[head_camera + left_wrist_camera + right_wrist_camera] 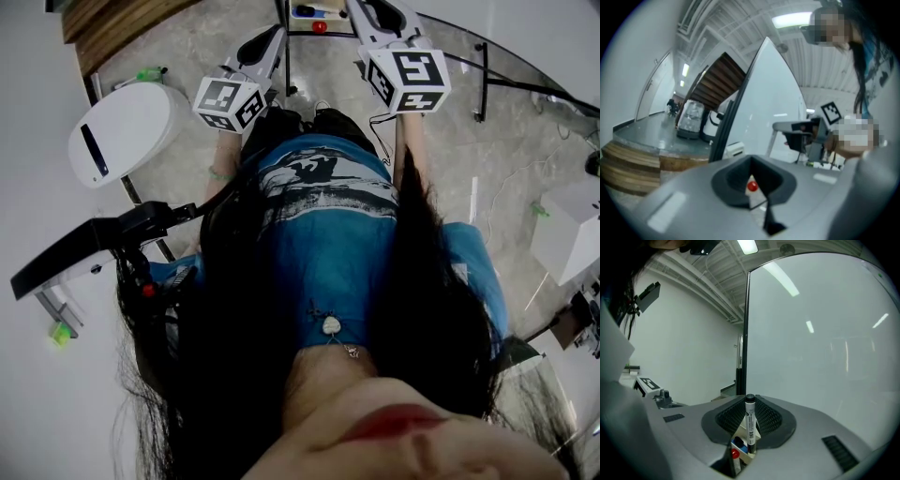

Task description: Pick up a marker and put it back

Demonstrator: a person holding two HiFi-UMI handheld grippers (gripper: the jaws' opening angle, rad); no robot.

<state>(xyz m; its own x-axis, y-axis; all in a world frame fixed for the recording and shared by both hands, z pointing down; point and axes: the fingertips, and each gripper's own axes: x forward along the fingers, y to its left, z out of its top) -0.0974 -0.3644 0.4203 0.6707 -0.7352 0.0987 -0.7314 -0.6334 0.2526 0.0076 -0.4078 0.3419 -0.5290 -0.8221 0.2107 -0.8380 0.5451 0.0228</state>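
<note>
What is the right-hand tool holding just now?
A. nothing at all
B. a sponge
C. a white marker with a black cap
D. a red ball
C: the right gripper view shows a white marker with a black cap standing upright, pinched between the jaws of the right tool.

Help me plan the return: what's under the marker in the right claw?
Under the marker in the right claw sits a white holder with a blue cap and a red cap. Their barrels are hidden by the claw.
</note>
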